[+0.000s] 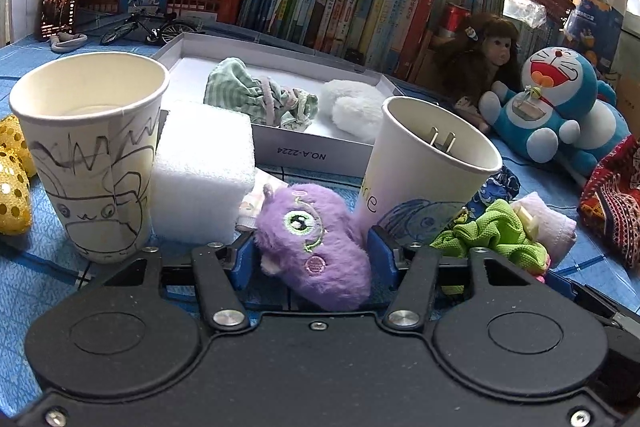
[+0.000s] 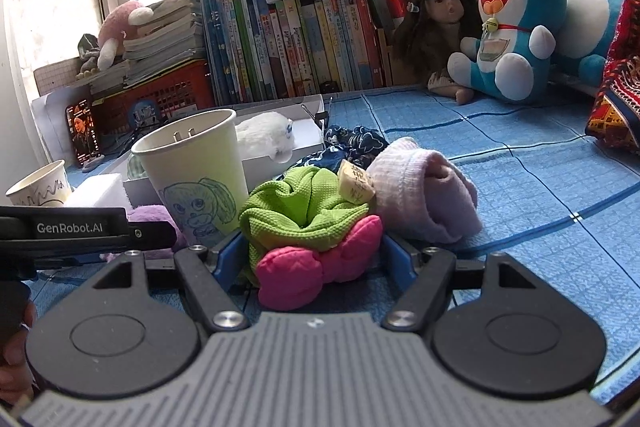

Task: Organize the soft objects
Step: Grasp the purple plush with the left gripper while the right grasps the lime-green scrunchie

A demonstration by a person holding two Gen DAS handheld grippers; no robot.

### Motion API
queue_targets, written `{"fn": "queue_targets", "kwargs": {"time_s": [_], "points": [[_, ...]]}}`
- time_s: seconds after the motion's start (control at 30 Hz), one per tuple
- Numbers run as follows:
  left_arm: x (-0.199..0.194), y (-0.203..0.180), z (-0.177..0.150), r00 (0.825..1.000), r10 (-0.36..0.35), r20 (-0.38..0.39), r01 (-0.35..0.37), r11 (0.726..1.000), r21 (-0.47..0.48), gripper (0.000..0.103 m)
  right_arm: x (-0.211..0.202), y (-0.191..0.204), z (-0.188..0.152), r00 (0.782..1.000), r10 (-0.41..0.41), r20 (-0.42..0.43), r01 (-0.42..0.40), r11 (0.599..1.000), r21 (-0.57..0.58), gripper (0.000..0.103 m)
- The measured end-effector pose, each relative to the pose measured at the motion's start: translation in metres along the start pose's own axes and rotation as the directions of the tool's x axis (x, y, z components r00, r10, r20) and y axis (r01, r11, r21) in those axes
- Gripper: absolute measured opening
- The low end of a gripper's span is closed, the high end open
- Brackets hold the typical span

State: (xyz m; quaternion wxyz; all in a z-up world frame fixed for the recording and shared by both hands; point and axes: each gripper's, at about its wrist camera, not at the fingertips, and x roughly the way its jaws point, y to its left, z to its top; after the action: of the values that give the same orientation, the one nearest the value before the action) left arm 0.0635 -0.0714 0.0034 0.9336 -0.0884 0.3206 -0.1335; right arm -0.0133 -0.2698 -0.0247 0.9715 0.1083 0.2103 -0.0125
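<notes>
In the left wrist view, the left claw is straddling a fuzzy purple plush toy with an embroidered green eye, which is lying on the blue checked surface with its long axis running away from the camera and slightly leftward; the blue pads are flanking its sides, apart, and whether they are pressing the fur I cannot tell. Standing close ahead are 2 white paper cups: a scribbled one at left and one with a blue drawing at right, just beside the toy, likely the tightest obstacle for a lift. A white foam block is sitting between them, and behind it a shallow white box is holding a striped green cloth and a white fluffy piece, probably the destination. In the right wrist view, the right claw is standing apart around a lime-green knitted scrunchie with a pink bow, not visibly squeezing it. A rolled pale pink sock is lying just beyond, to the right.
</notes>
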Motion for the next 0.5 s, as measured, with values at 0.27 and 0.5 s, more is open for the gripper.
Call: {"fn": "queue_targets", "kwargs": {"time_s": [0.27, 0.5], "points": [[0.0025, 0.0001, -0.0007, 1.000, 0.006, 0.007, -0.007, 1.000, 0.007, 0.051, 0.0027, 0.0017, -0.0010, 1.000, 0.004, -0.003, -0.004, 1.000, -0.002, 0.079], [0.0076, -0.0047, -0.0009, 1.000, 0.028, 0.013, -0.029, 0.999, 0.033, 0.050, 0.0081, 0.0047, 0.0017, 1.000, 0.014, -0.006, -0.014, 1.000, -0.005, 0.075]]}}
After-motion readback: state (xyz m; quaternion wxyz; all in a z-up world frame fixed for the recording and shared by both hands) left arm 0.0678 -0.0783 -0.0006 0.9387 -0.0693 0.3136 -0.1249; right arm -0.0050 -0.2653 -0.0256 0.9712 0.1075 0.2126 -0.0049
